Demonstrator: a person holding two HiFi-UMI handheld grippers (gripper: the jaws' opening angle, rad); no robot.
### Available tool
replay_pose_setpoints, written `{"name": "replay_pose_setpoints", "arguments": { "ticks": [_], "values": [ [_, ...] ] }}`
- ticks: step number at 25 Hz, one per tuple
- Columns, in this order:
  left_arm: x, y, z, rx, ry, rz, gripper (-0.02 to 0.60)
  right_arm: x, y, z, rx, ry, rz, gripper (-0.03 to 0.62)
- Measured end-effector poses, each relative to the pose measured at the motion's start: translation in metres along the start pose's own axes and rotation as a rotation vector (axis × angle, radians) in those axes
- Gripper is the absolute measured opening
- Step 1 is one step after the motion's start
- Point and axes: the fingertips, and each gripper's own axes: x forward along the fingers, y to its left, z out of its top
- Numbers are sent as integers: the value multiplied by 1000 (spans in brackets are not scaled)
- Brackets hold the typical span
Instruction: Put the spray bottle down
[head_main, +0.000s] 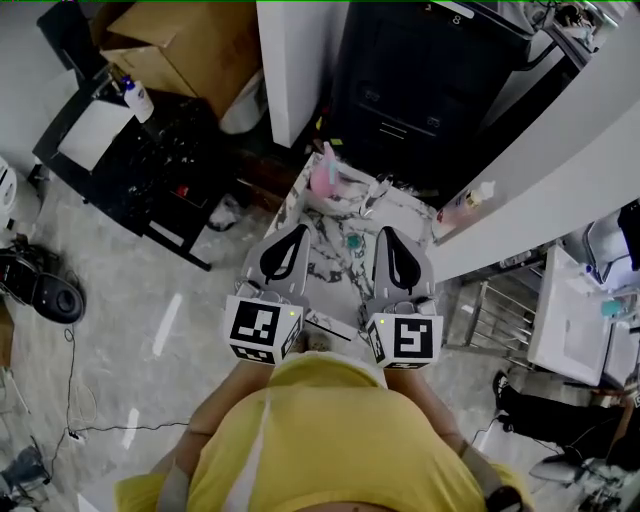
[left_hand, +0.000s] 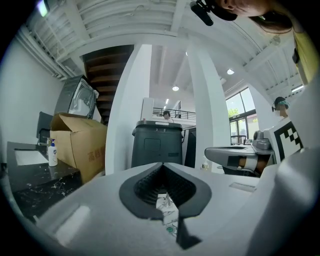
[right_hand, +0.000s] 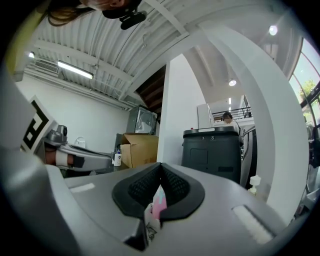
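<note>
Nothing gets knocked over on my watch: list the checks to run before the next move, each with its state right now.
1. Spray bottle set down on the marble table: ok, it is at the table's far left corner.
2. Right gripper free of the bottle: ok, jaws shut with nothing between them.
3. Left gripper empty: ok, jaws together, nothing held.
4. Both grippers apart from the bottle: ok, they are at the table's near end.
5. Bottle standing upright: cannot tell from the steep head view.
</note>
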Motion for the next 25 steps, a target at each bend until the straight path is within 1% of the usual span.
{"name": "replay_pose_setpoints", "arguments": {
  "ticks": [2, 4, 8, 13, 25],
  "values": [
    [-5, -2, -2, 3, 4, 7, 0, -4, 8, -4, -2, 6, 23, 0],
    [-8, -3, -3, 5, 6, 7, 0, -5, 15, -10, 18, 21, 46, 0],
    [-10, 1, -1, 4, -1, 13, 0, -2, 21, -11, 35, 22, 69, 0],
    [-14, 5, -1, 6, -9, 20, 0, -2, 21, -12, 34, 25, 73, 0],
    [-12, -12, -7, 9, 2, -31, 0, -8, 20, -17, 8, 42, 74, 0]
  ]
}}
